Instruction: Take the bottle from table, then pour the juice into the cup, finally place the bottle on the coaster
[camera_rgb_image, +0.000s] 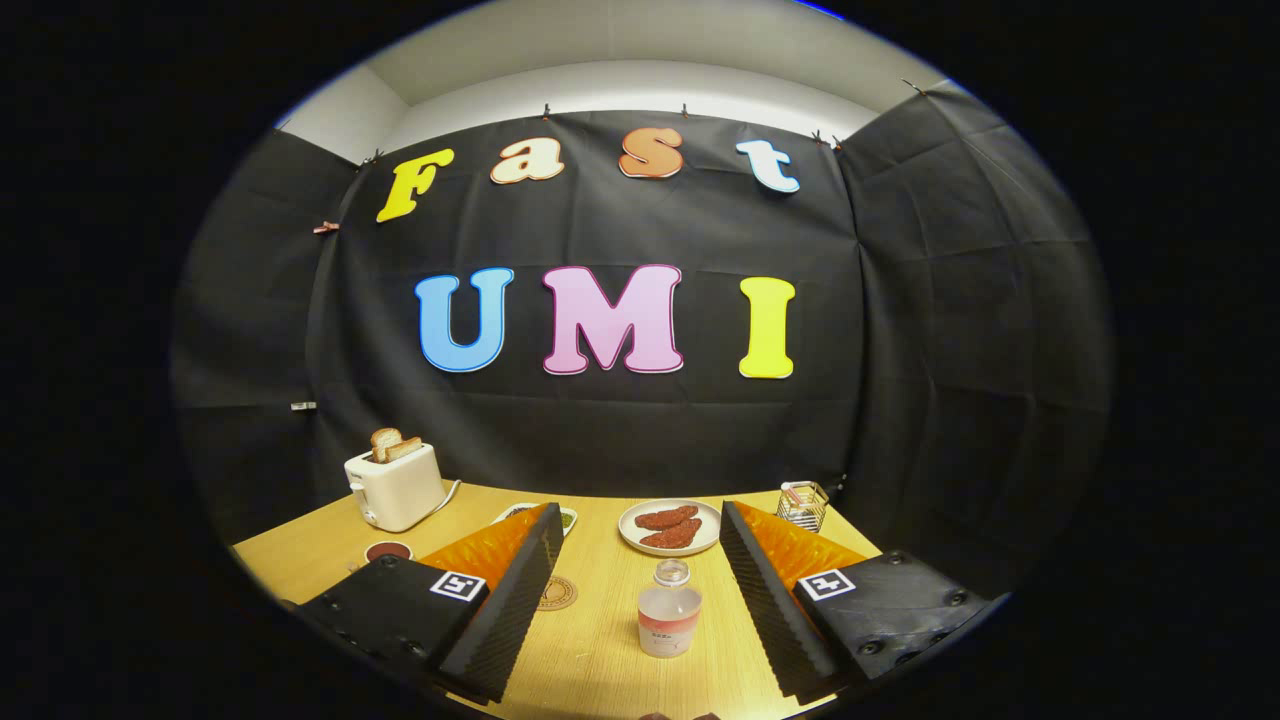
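A small clear bottle (668, 612) with a pale label and no cap that I can see stands upright on the wooden table (600, 650). It sits between my two fingers, nearer their base than their tips, touching neither. My gripper (639, 513) is open wide. A round brown coaster (558, 593) lies flat just left of the bottle, partly hidden by the left finger. A small cup (388, 551) with a dark red inside stands to the left, outside the left finger.
A white plate (668, 527) with red pieces of food lies just beyond the fingertips. A white toaster (393, 485) holding toast stands at the back left. A wire basket (802, 505) sits at the back right. Another dish (567, 518) peeks out behind the left fingertip.
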